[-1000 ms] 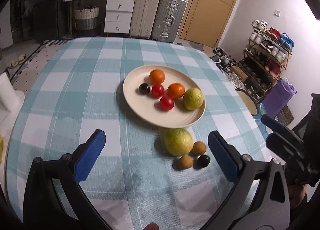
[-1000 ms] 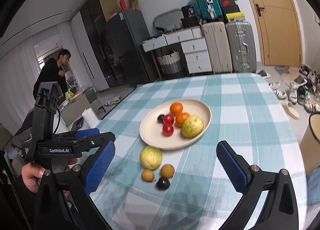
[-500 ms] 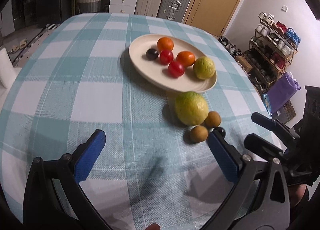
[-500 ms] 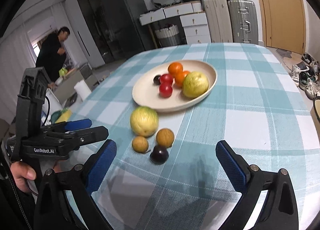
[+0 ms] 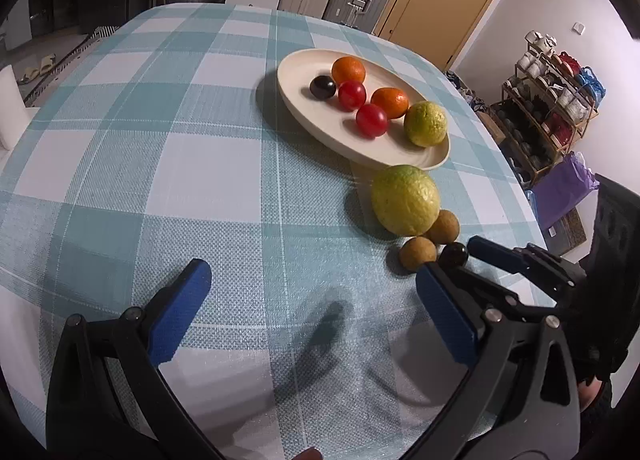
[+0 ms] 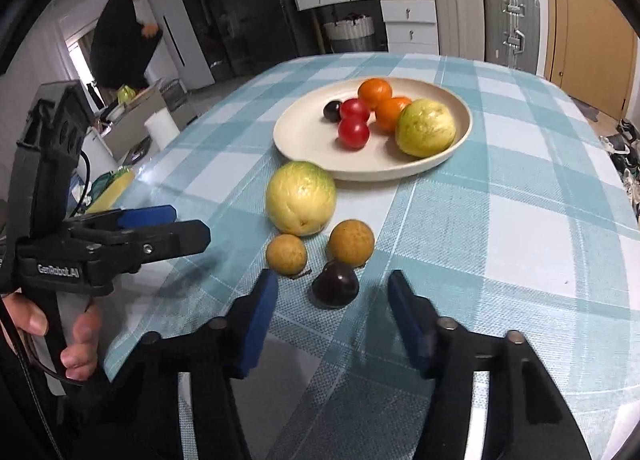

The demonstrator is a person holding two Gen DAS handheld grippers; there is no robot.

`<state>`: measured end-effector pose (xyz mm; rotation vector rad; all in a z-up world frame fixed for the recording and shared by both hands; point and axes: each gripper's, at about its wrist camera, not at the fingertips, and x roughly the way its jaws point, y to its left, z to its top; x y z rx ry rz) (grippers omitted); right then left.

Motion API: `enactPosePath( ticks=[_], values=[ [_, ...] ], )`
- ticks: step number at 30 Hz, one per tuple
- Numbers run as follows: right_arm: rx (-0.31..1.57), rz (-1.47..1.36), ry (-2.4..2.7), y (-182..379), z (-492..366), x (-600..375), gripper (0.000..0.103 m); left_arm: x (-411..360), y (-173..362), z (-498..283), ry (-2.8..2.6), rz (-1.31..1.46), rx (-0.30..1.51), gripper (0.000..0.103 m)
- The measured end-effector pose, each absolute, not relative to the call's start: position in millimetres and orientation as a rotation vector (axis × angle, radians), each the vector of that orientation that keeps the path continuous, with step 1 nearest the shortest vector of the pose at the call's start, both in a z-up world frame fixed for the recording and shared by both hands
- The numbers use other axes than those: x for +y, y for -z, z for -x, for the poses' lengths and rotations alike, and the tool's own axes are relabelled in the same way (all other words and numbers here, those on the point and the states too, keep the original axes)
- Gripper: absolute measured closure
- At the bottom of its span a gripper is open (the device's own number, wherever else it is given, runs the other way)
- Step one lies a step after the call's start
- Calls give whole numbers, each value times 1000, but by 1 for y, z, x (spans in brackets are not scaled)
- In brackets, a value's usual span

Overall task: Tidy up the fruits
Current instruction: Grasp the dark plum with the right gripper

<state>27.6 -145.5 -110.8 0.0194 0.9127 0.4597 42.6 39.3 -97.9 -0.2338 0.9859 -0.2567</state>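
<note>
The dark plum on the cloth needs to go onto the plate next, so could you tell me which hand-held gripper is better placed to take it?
Right. The right hand-held gripper, jaws closing, frames the dark plum; the left hand-held gripper faces bare tablecloth.

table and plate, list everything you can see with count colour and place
plate: 1, cream, mid-table
oranges: 2, orange, on plate
cherry tomatoes: 2, red, on plate
dark plum: 1, on plate
guava: 1, yellow-green, on plate
guava: 1, yellow-green, on cloth beside plate
longans: 2, brown, on cloth
dark plum: 1, on cloth, between closing right fingers, untouched
tablecloth: 1, teal-white check
left hand-held gripper: open
right hand-held gripper: closing
</note>
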Motion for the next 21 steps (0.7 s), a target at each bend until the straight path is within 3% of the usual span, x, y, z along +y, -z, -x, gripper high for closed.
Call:
enactPosePath(
  ticks=[3, 6, 21],
  values=[
    [927, -1, -439, 114, -30, -142, 61, 40, 100, -43, 261, 242, 994, 1],
    [926, 15, -439, 116, -30, -139, 75, 41, 101, -43, 264, 242, 998, 1],
    [879, -57, -448, 106, -27, -154, 77, 28, 104, -45, 308, 232, 1021, 1]
  ],
)
